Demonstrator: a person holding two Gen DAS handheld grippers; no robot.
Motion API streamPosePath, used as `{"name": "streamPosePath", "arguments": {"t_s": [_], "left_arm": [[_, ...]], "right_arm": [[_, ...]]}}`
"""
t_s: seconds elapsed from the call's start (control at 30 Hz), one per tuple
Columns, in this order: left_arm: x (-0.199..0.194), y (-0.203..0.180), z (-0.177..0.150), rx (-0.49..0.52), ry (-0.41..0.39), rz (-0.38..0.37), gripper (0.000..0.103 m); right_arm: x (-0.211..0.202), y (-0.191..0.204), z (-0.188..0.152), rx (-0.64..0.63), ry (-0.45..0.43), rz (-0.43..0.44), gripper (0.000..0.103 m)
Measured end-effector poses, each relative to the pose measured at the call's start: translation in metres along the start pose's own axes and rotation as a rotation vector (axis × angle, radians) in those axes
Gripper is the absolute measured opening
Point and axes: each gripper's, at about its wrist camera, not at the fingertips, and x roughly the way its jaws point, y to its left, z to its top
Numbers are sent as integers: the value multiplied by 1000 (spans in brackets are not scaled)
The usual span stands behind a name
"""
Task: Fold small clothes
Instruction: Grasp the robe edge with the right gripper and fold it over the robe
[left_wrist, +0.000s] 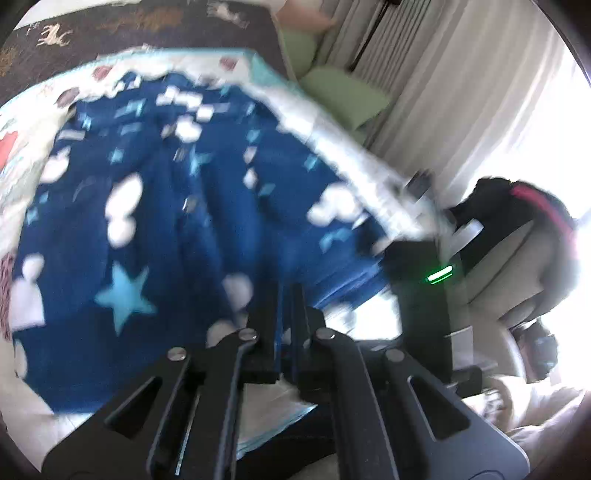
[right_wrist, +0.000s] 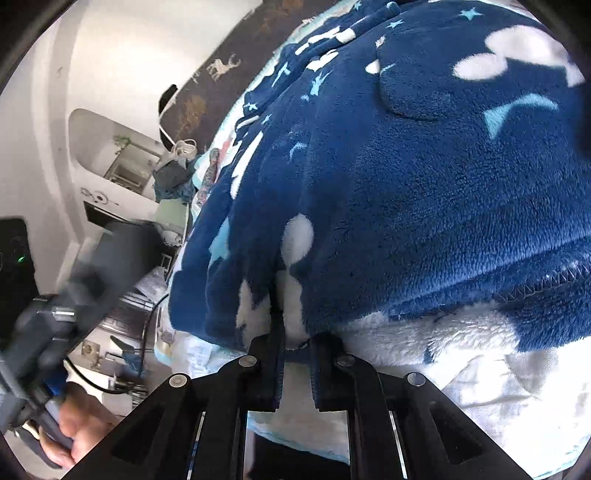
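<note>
Bedding comes first: a pale quilted cover (left_wrist: 22, 147) with small printed pictures spreads under everything, a dark brown rug with pale deer figures (left_wrist: 122, 26) beyond it; on the cover lies the navy plush fleece garment with white clouds and light blue stars (left_wrist: 177, 206), bunched in soft ridges, its stitched hem and white underside turned up at the near edge in the right wrist view; the left gripper (left_wrist: 282, 314) reaches forward low along the fleece, jaws drawn together on a fold of its near edge; the right gripper (right_wrist: 293, 343) points into the same garment (right_wrist: 406, 177) from the near hem, jaws clamped on a pinch of blue and white pile; a bare hand (right_wrist: 74, 424) grips the other handle at lower left, blurred.
</note>
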Motion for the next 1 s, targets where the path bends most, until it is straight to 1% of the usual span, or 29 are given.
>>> {"name": "streamPosePath", "arguments": {"t_s": [0.07,0.1,0.17,0.2,0.23,0.27,0.3,0.33,0.37,0.4,0.43,0.5,0.53,0.6,0.67,0.77,0.8,0.83,0.9,0.97,1.0], "left_arm": [[6,10,-9,-44,40,-10,4],[3,16,-14,-63,41,-2,5],[-14,32,-23,-98,19,46,15],[-26,41,-27,-116,-5,76,28],[-40,52,-32,-139,-41,117,47],[-57,65,-37,-169,-91,178,56],[-72,76,-43,-193,-136,238,69],[-86,87,-49,-215,-181,300,73],[-98,97,-56,-229,-209,345,73],[-108,109,-64,-247,-216,375,73],[-113,116,-70,-262,-210,391,73],[-115,128,-82,-281,-182,403,73],[-112,129,-88,-276,-169,402,73],[-98,130,-94,-267,-137,409,73],[-77,130,-95,-253,-80,404,73],[-54,130,-93,-235,-35,418,73],[-52,130,-92,-232,-45,428,73],[-52,130,-91,-229,-66,429,73],[-52,133,-88,-243,-90,410,72],[-53,136,-86,-257,-101,380,61],[-52,135,-85,-255,-104,365,45]], "right_arm": [[-11,-1,-1,-17,8,25,14],[-19,-1,-2,-44,22,8,14],[-42,-1,-8,-109,11,-55,16],[-58,-1,-11,-144,-20,-94,16],[-77,-2,-12,-178,-58,-136,18],[-92,-4,-12,-197,-93,-170,21],[-112,-7,-11,-211,-143,-227,23],[-127,-10,-10,-220,-186,-284,27],[-142,-14,-7,-225,-231,-346,31],[-152,-19,-5,-226,-261,-398,34],[-161,-26,-4,-226,-281,-463,36],[-167,-38,0,-219,-295,-604,36],[-169,-46,0,-206,-290,-639,37],[-169,-56,3,-174,-280,-628,41],[-165,-61,5,-152,-266,-606,55],[-149,-59,7,-181,-225,-633,56],[-147,-59,5,-189,-210,-634,57],[-138,-55,6,-194,-202,-634,57],[-135,-53,5,-203,-207,-628,58],[-134,-55,9,-191,-219,-613,61],[-129,-55,13,-178,-226,-607,62]]}}
